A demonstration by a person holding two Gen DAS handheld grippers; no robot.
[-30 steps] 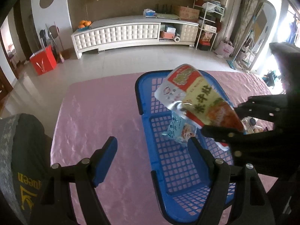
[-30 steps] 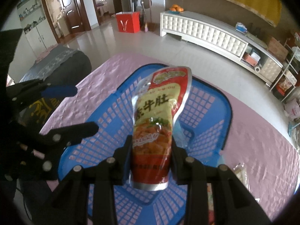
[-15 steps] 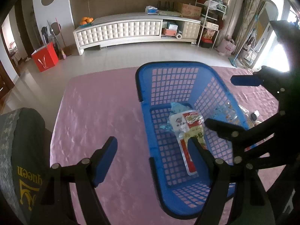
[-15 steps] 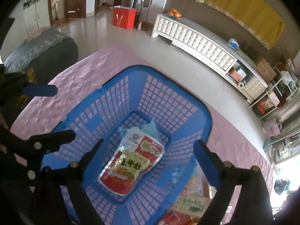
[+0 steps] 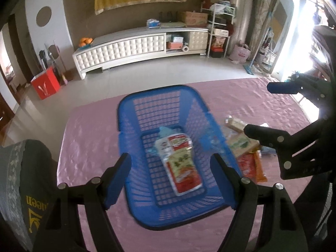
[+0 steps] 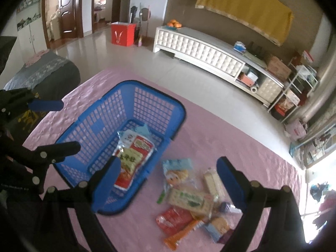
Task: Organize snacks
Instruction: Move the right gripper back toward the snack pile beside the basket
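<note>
A blue plastic basket (image 5: pixel 134 147) (image 6: pixel 109 113) stands on the pink tablecloth. A red and yellow snack pouch (image 5: pixel 180 166) (image 6: pixel 134 157) lies flat inside it, over a pale blue packet (image 5: pixel 164 130). My left gripper (image 5: pixel 171 178) is open and empty, above the basket's near end. My right gripper (image 6: pixel 168 184) is open and empty, above the pile of loose snacks (image 6: pixel 189 201) to the right of the basket; it also shows in the left wrist view (image 5: pixel 271 111).
Several snack packets (image 5: pixel 245 153) lie on the tablecloth (image 5: pixel 90 136) right of the basket. A dark chair (image 5: pixel 23 178) stands at the table's left edge. Beyond the table are bare floor, a white cabinet (image 5: pixel 134 46) and a red box (image 5: pixel 45 83).
My right gripper opened and dropped the red and yellow pouch into the basket, then drew back to the right over the loose snacks. My left gripper stayed open and rose slightly.
</note>
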